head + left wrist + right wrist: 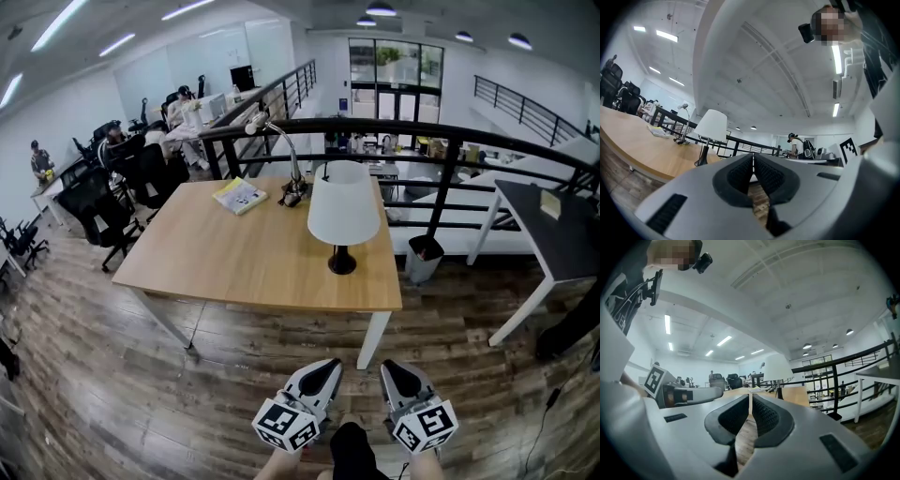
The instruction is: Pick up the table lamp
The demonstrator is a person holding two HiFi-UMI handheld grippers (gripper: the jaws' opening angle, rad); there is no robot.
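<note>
The table lamp (pixel 343 214) has a white shade and a dark round base, and it stands upright near the right end of a light wooden table (pixel 234 267). Both grippers hang low over the floor on the near side of the table, well short of the lamp. My left gripper (pixel 325 367) is shut with nothing in it, and so is my right gripper (pixel 391 368). The left gripper view shows the lamp (pixel 711 125) far off to the left of the shut jaws (pixel 753 157). In the right gripper view the lamp (pixel 778 369) stands just right of the shut jaws (pixel 750 397).
A silver desk lamp (pixel 281 141) and a booklet (pixel 240 195) lie at the table's far edge. A black railing (pixel 450 141) runs behind it, with a bin (pixel 424 258) at its foot. A dark table (pixel 553 234) stands at right, office chairs (pixel 103 216) at left.
</note>
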